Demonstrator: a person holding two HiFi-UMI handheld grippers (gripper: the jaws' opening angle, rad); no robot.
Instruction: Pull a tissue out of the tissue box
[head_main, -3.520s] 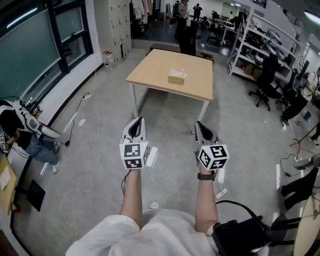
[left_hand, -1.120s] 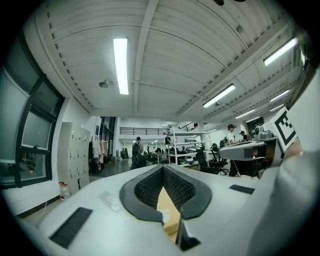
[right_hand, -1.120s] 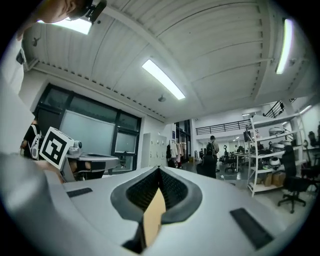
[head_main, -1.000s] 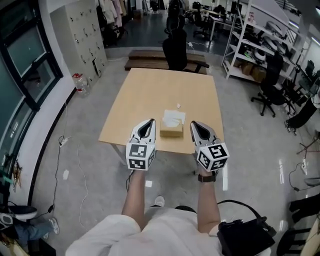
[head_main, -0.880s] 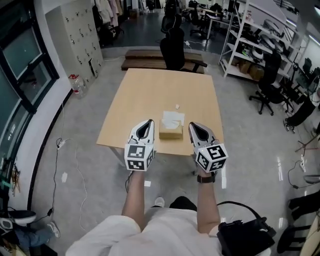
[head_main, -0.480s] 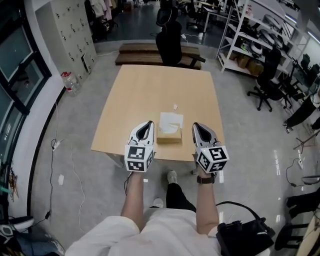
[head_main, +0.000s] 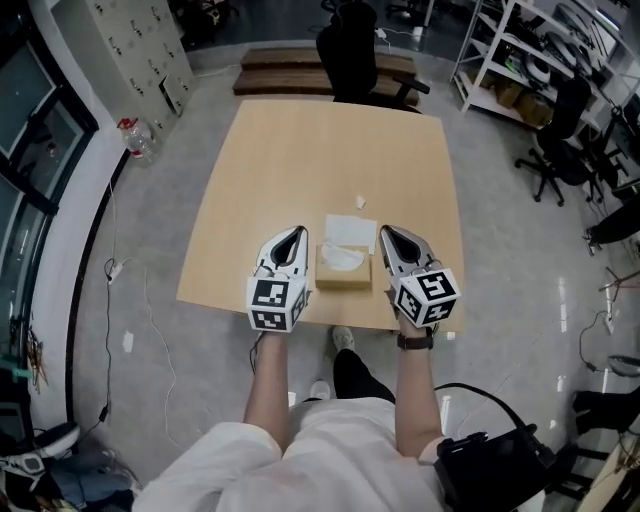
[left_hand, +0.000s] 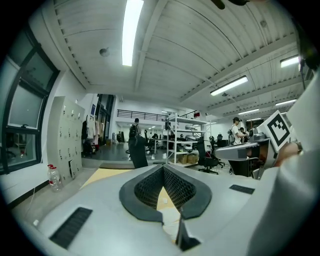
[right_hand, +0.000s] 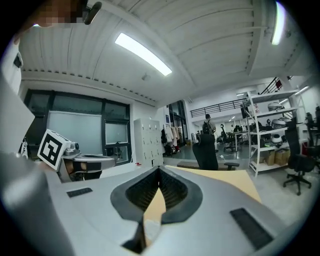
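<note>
A tan tissue box (head_main: 344, 268) lies near the front edge of the wooden table (head_main: 300, 160), with white tissue (head_main: 345, 256) puffing from its top slot. My left gripper (head_main: 296, 232) hovers just left of the box and my right gripper (head_main: 388, 231) just right of it, both above the table and touching nothing. Both are shut and empty. In the left gripper view the left gripper (left_hand: 163, 169) points level across the room with its jaw tips together. The right gripper (right_hand: 159, 170) looks the same in its own view. The box is hidden in both gripper views.
A loose white tissue (head_main: 351, 227) lies flat behind the box, and a small white scrap (head_main: 361, 202) lies farther back. A black office chair (head_main: 352, 55) and low wooden benches (head_main: 290, 68) stand beyond the table. Shelving (head_main: 530, 50) and another chair (head_main: 562, 140) fill the right.
The person has walked from across the room up to the table. The tissue box now sits between the two grippers near the front edge. Both grippers stayed shut.
</note>
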